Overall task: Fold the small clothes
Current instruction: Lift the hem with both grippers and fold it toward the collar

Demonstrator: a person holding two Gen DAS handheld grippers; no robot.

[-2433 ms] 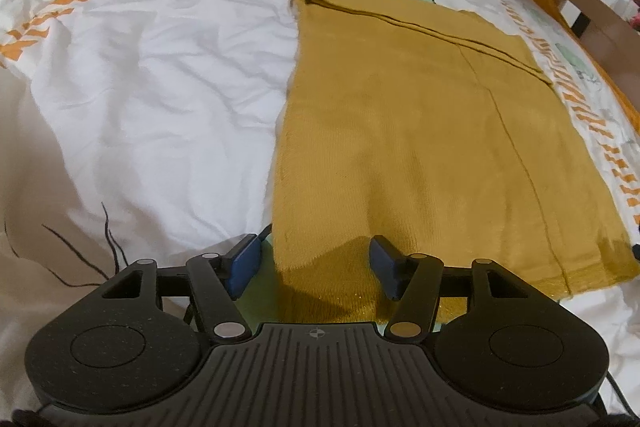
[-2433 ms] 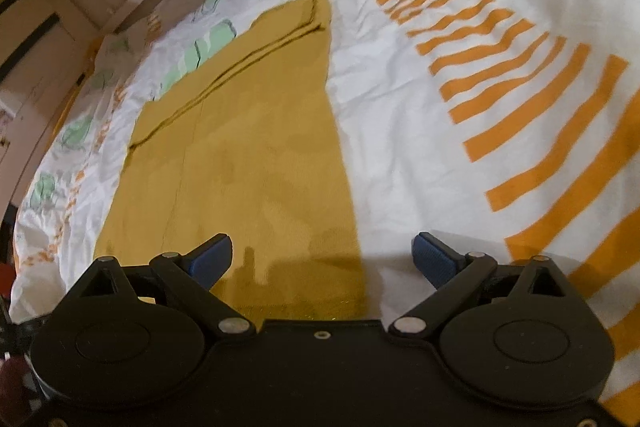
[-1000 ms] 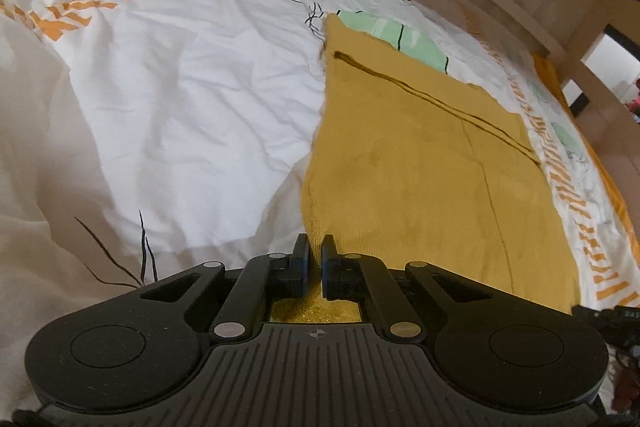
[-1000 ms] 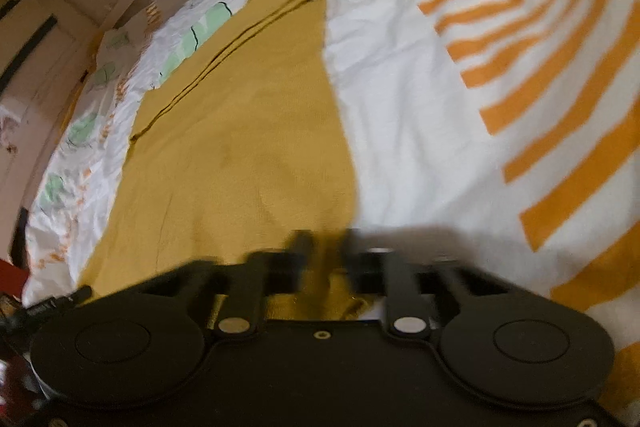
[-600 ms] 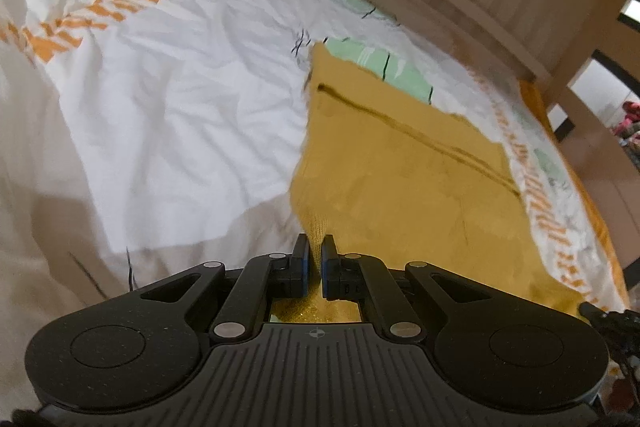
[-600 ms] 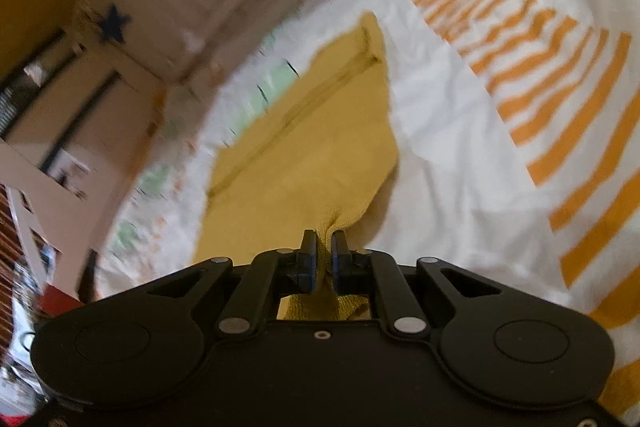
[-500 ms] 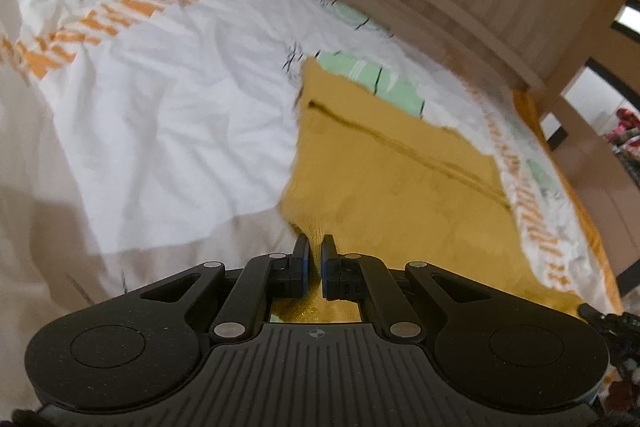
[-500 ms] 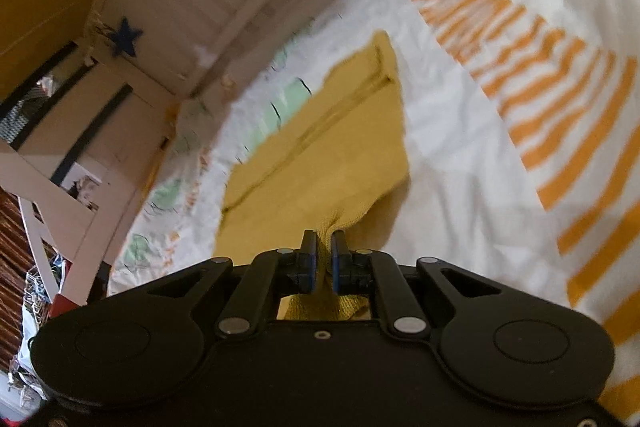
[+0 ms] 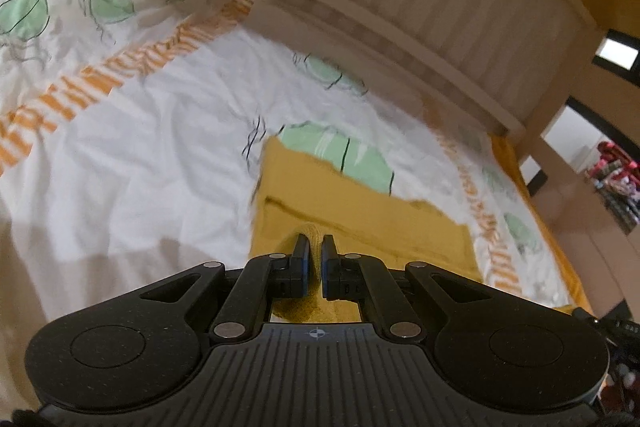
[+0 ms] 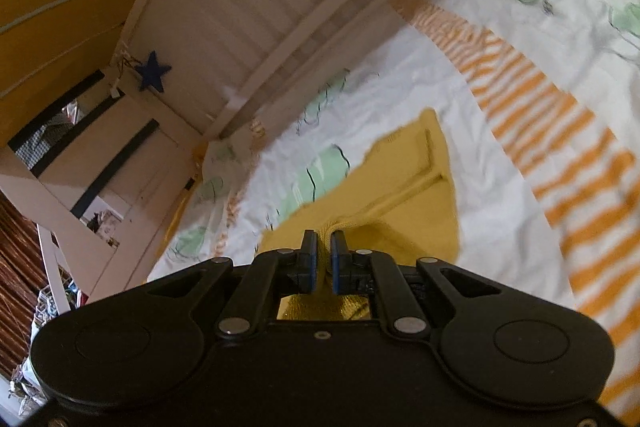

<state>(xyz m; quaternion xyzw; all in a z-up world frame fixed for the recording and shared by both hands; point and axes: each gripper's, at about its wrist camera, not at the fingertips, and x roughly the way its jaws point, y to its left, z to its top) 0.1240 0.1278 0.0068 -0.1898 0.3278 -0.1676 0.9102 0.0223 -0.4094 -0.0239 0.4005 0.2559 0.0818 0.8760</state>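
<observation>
over the bedsheet (image 9: 132, 163), both tools, left (image 9: 311, 247) and right (image 10: 323, 245), stay clamped on the yellow garment (image 9: 360, 215), now lifted higher.

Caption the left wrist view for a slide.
Left gripper pinches the mustard garment edge, lifted above the patterned bedsheet.

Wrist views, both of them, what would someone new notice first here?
Probably the mustard garment, spread on the white bedsheet with its near edge lifted. Each hand-held gripper is shut on that edge: the left hand-held gripper in the left view's lower middle, the right hand-held gripper likewise in the right view. Next, the sheet's orange stripes at right and the blue star on the wall at upper left.
</observation>
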